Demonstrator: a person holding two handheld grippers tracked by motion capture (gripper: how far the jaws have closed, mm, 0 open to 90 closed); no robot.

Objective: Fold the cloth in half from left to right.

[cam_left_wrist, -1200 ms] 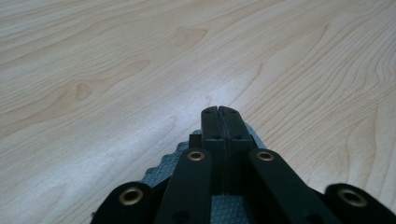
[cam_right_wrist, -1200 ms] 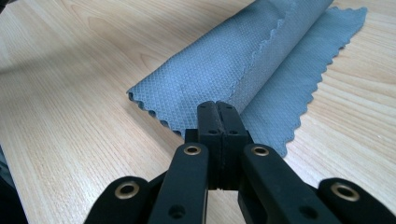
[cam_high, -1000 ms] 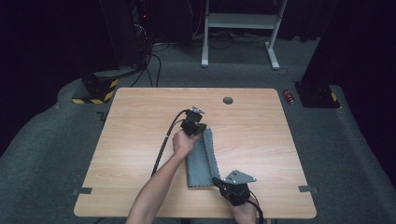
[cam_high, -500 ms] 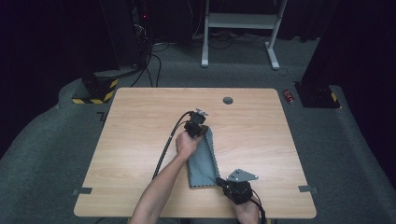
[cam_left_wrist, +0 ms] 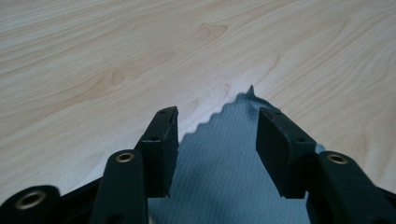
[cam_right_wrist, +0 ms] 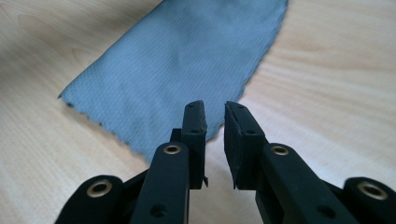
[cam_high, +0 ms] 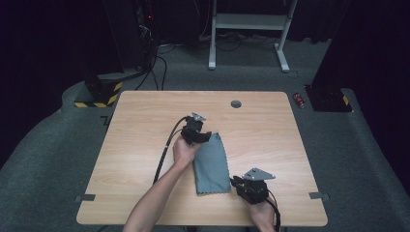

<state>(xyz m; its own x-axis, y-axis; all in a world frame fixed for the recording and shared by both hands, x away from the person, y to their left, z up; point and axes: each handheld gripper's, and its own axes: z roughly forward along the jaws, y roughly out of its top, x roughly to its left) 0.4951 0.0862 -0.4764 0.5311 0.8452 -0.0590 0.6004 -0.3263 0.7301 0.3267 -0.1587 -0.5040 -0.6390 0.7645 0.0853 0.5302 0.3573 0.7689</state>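
Right gripper [cam_high: 238, 182] at the near edge of the table [cam_high: 145, 125], jaws just cracked apart to a narrow gap, nothing between them; in the right gripper view the cloth's near corner lies flat on the wood just ahead of the tips, let go. Cloth [cam_high: 212, 163] is now a narrow folded strip, grey, zigzag edges, lying mid-table between the two grippers; a second ago it was wider and both grippers pinched it, so the fold looks done and this is the release. Left gripper [cam_high: 202, 137] at the far end of the strip, jaws just sprung wide; in the left gripper view the cloth's pointed far corner [cam_left_wrist: 250, 95] sits on the table between the open jaws, not pinched. Judgement: next is either another fold or pulling the hands away. Further off: a small dark round hole [cam_high: 235, 104] near the far edge; beyond the table a white stand [cam_high: 246, 29], cables, a red can [cam_high: 300, 100] on the floor; nothing on the tabletop in the way.
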